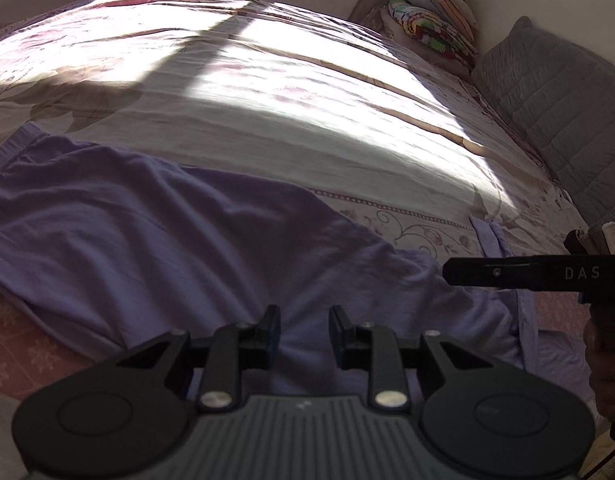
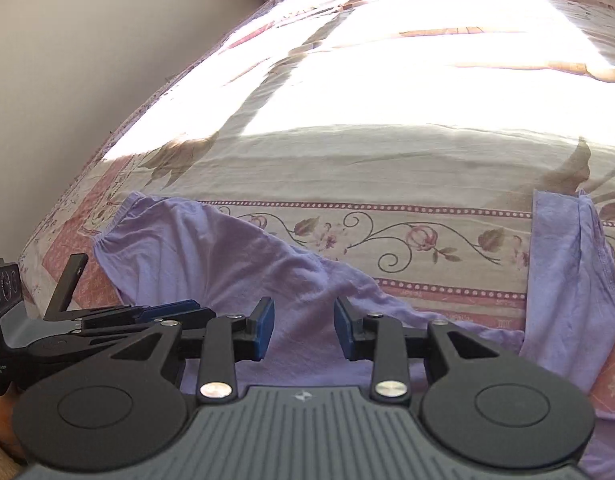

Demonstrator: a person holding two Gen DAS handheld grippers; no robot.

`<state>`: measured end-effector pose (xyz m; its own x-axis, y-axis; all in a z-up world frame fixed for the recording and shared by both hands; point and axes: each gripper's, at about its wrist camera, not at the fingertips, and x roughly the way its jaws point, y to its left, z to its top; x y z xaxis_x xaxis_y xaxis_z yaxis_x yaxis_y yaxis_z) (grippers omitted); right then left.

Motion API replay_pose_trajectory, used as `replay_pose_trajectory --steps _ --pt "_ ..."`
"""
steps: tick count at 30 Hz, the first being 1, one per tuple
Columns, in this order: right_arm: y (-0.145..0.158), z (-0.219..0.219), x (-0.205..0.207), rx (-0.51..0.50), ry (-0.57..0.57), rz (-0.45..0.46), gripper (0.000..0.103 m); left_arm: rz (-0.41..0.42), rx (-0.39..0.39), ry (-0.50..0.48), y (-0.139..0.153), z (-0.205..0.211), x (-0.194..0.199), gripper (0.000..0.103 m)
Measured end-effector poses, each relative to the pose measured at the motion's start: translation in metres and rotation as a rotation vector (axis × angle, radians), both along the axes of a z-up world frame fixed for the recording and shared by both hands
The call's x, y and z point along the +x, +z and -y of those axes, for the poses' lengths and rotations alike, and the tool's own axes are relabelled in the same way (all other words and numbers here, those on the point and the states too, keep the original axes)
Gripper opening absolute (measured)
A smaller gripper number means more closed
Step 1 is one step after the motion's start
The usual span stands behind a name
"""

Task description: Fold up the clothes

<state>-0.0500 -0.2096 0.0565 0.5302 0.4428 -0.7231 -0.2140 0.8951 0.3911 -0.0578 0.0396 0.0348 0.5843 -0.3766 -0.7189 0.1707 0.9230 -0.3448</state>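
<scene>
Right gripper (image 1: 447, 270), jaws apart, reads "DAS".

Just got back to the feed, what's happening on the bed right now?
A person is folding a lilac garment spread across the near edge of a bed with a floral bedspread, using one handheld gripper per hand. Both the left gripper and the right gripper hover over the cloth, jaws apart with nothing pinched. One strip of the garment lies apart toward the right.

Floral bedspread (image 1: 267, 92), grey quilted cushion (image 1: 547, 92), perhaps folded blankets (image 1: 435, 24).
</scene>
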Motion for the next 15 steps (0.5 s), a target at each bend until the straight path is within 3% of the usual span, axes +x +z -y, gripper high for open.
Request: replay_pose_trajectory --steps 10,12,14,15 --pt "-0.024 0.003 0.029 -0.005 0.016 -0.006 0.034 -0.062 -0.114 -0.128 0.008 0.017 0.035 0.026" --pt "-0.026 0.002 0.03 -0.009 0.033 0.003 0.024 -0.081 -0.128 -0.134 0.002 0.021 0.037 0.026" --pt "-0.027 0.002 0.03 -0.009 0.041 0.007 0.006 -0.107 -0.139 -0.136 -0.007 0.022 0.038 0.026" --pt "-0.026 0.004 0.029 -0.001 0.041 0.012 0.004 -0.109 -0.148 -0.137 -0.01 0.022 0.038 0.026"
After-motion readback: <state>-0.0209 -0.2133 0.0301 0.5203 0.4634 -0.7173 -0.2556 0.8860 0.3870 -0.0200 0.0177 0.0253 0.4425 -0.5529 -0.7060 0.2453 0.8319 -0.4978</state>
